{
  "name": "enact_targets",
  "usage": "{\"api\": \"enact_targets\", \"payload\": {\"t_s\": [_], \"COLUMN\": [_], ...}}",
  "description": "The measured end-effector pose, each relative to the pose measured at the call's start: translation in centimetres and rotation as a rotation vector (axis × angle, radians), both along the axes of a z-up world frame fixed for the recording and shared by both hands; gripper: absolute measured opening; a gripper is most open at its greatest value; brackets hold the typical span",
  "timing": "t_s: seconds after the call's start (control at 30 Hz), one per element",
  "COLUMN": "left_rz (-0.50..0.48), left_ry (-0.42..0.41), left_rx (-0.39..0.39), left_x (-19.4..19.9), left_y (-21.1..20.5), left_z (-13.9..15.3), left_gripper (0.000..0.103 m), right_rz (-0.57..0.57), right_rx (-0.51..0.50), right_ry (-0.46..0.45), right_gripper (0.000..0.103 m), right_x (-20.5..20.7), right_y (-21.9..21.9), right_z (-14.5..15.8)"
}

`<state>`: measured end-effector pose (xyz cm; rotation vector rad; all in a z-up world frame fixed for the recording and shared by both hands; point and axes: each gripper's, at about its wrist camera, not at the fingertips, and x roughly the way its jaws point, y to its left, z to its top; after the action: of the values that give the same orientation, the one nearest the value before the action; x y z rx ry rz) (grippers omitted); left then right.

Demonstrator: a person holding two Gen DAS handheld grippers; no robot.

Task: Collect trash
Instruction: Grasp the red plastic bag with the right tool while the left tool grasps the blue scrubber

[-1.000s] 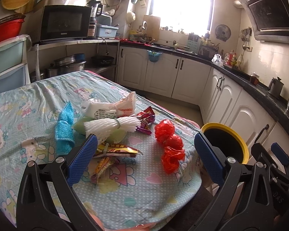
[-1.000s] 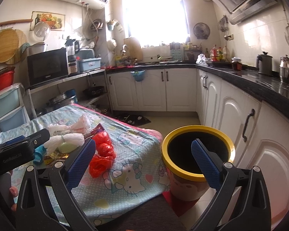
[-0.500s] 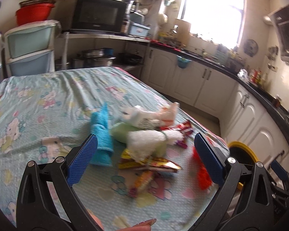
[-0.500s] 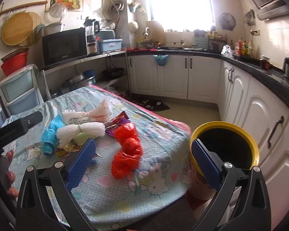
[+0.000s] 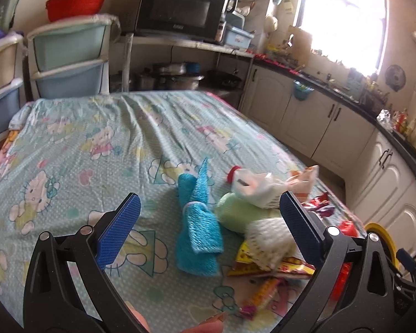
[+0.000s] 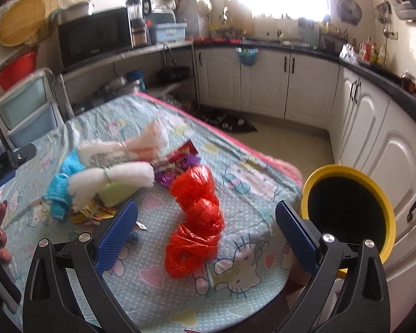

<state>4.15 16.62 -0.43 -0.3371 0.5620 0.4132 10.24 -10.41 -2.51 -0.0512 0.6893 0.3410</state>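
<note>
Trash lies in a pile on the patterned tablecloth [image 5: 102,138]: a blue mesh cloth [image 5: 198,222], a white foam net [image 5: 266,236], a white plastic bag [image 5: 256,186], snack wrappers [image 5: 266,272] and a red plastic bag [image 6: 197,219]. My left gripper [image 5: 208,227] is open, hovering above the blue mesh cloth. My right gripper [image 6: 205,231] is open over the red plastic bag, near the table's edge. A yellow-rimmed bin [image 6: 349,211] stands on the floor to the right of the table. The white foam net [image 6: 111,177] and blue cloth [image 6: 62,183] show left in the right wrist view.
White cabinets [image 6: 263,80] under a dark counter run along the back and right. A microwave [image 5: 177,11] sits on a shelf, plastic drawers [image 5: 69,58] stand at the left. A dark mat [image 6: 227,120] lies on the floor. A person's fingers [image 6: 0,233] show at the left edge.
Both grippers have swung left and lower toward the table. The left one now looks at the blue cloth, the right one has moved from the bin to the red bag.
</note>
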Motion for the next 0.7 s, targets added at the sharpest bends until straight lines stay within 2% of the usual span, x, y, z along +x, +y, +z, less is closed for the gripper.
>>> {"api": "enact_targets", "payload": {"t_s": [0.17, 0.43, 0.5, 0.53, 0.57, 0.6, 0.67, 0.7], "left_rz": [-0.005, -0.036, -0.039, -0.047, -0.054, -0.056, -0.064, -0.07], "left_ry": [0.084, 0.155, 0.156, 0.15, 0.148, 0.154, 0.176, 0.191], "left_rx": [-0.081, -0.243, -0.284, -0.313, -0.338, -0.358, -0.363, -0.371], "left_x": [2.2, 3.9, 4.0, 4.0, 4.1, 4.1, 4.4, 4.4], "left_y": [2.1, 4.3, 4.7, 5.0, 5.2, 5.4, 5.4, 5.3], "left_z": [-2.3, -5.7, -6.4, -6.7, -7.0, -7.4, -7.8, -8.2], "left_gripper": [0.092, 0.092, 0.092, 0.092, 0.089, 0.085, 0.069, 0.064], "right_rz": [0.008, 0.044, 0.067, 0.079, 0.092, 0.105, 0.12, 0.124], "right_rx": [-0.028, -0.003, 0.002, 0.002, 0.01, 0.028, 0.048, 0.045], "right_ry": [0.084, 0.196, 0.215, 0.23, 0.255, 0.278, 0.31, 0.309], "right_gripper": [0.097, 0.094, 0.079, 0.074, 0.063, 0.052, 0.043, 0.039], "right_x": [2.4, 5.3, 5.7, 5.9, 6.2, 6.4, 6.6, 6.5], "right_y": [0.3, 0.9, 1.2, 1.3, 1.5, 1.5, 1.6, 1.6], "right_z": [-2.5, -5.4, -5.9, -6.2, -6.6, -6.9, -7.5, -7.5]}}
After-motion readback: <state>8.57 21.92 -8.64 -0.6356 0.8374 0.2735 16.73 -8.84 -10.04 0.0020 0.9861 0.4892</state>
